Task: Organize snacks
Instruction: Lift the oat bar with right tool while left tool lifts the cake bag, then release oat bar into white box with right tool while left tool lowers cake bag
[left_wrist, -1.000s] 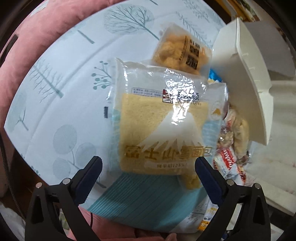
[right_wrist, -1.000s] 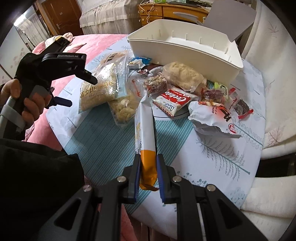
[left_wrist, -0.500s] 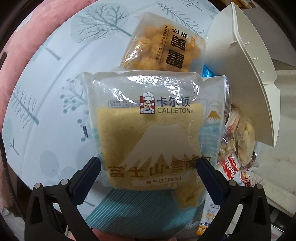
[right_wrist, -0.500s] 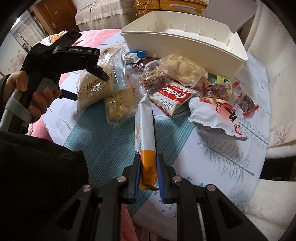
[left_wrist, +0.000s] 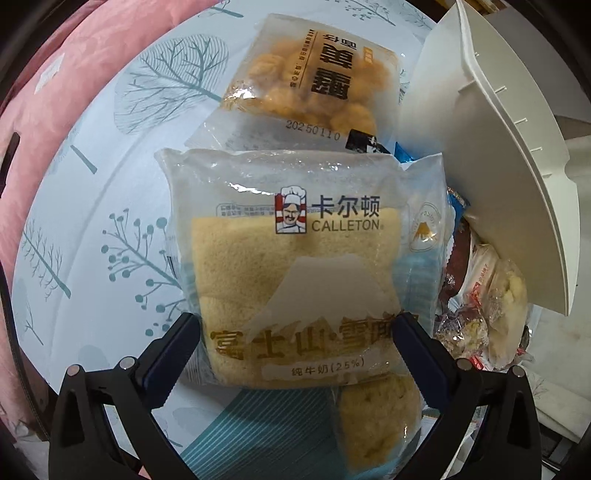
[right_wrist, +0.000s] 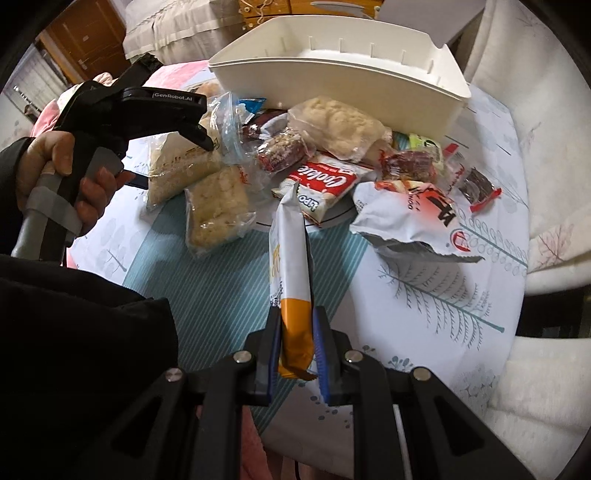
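The left gripper hangs nose-down over the clear plastic bag of pale yellow sponge bread with the chef logo, its two blue-padded fingers spread wide, one at each lower corner of the loaf. Whether the pads actually press the wrapper, I cannot tell. That bread sits at the centre of the left wrist view on the pale blue tablecloth printed with trees. Just above it in the frame lies a clear bag of golden fried puffs with dark lettering, its lower edge tucked under the bread bag.

The right gripper is pinched narrow on the orange end of a long white-and-orange snack bar wrapper, which sticks up from the bottom centre toward the pile.

The white rectangular plastic bin stands at the top of the right wrist view (empty, as far as its inside shows). In front of it lies a heap: a red-and-white cookie pack, a torn white-and-red bag, and small clear-wrapped pieces. A hand grips the left tool's handle at the left edge.
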